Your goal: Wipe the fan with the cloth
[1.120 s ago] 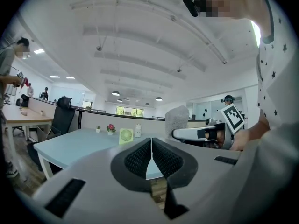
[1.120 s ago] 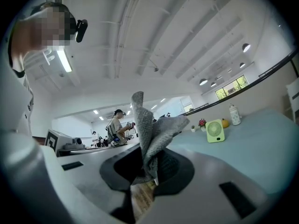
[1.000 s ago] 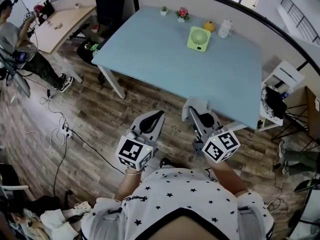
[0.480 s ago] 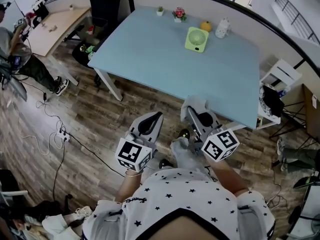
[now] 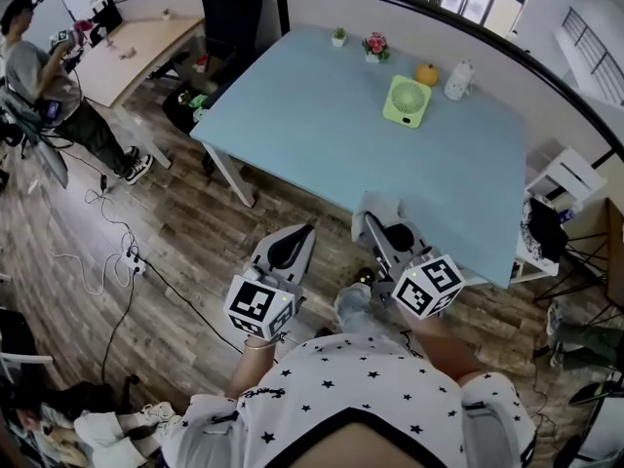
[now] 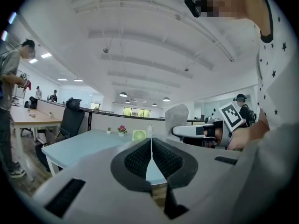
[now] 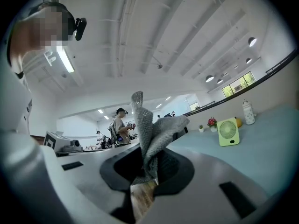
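The small green fan (image 5: pixel 407 101) stands upright near the far edge of the light-blue table (image 5: pixel 322 125); it also shows as the fan (image 7: pixel 228 131) and the fan (image 6: pixel 138 135). My right gripper (image 5: pixel 376 220) hangs over the wooden floor just short of the table's near edge, shut on a grey cloth (image 7: pixel 150 132) that sticks up from its jaws. That cloth (image 6: pixel 177 118) also shows at the right gripper's tip in the left gripper view. Beside it, my left gripper (image 5: pixel 298 239) is shut, its pads (image 6: pixel 140 158) pressed together with nothing between them.
Behind the fan are a flower pot (image 5: pixel 374 46), an orange object (image 5: pixel 426 73), a white jug (image 5: pixel 458 80) and a tiny plant (image 5: pixel 338 36). A black chair (image 5: pixel 230 10) stands at the table's far left, a person (image 5: pixel 44 81) further left, cables (image 5: pixel 112 256) on the floor, white shelves (image 5: pixel 564 179) right.
The head view has swung, so the table and fan now sit further right and lower. Both grippers keep their places in front of the body, the cloth still held.
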A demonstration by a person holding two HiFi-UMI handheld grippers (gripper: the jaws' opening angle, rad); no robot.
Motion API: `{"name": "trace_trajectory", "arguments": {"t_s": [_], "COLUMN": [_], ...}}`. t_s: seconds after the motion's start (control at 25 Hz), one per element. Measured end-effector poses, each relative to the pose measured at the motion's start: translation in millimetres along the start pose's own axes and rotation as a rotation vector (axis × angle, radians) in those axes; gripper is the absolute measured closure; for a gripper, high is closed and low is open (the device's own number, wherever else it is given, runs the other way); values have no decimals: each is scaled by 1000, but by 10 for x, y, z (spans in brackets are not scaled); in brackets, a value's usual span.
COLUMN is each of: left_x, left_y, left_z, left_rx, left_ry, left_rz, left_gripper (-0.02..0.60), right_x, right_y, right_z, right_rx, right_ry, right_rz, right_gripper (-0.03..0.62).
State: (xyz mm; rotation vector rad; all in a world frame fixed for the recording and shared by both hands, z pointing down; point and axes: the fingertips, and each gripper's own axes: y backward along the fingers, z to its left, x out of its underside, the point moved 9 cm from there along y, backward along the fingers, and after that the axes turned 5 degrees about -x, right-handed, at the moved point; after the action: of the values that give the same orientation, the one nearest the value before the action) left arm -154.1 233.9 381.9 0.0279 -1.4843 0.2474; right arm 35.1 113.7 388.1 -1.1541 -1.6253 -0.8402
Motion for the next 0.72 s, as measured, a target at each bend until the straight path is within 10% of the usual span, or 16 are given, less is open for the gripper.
{"name": "trace_trajectory", "arguments": {"t_s": [0.72], "left_x": [-105], "left_y": [-1061], "left_z": [268], "left_rx": [-6], "left_ry": [4], "left_rz": [25], "left_gripper": [549], "right_x": [-210], "right_y": [-439], "right_z": [-1003], "right_rx": [5], "right_ry": [-33], "right_rz": [36], "right_gripper": [545]}}
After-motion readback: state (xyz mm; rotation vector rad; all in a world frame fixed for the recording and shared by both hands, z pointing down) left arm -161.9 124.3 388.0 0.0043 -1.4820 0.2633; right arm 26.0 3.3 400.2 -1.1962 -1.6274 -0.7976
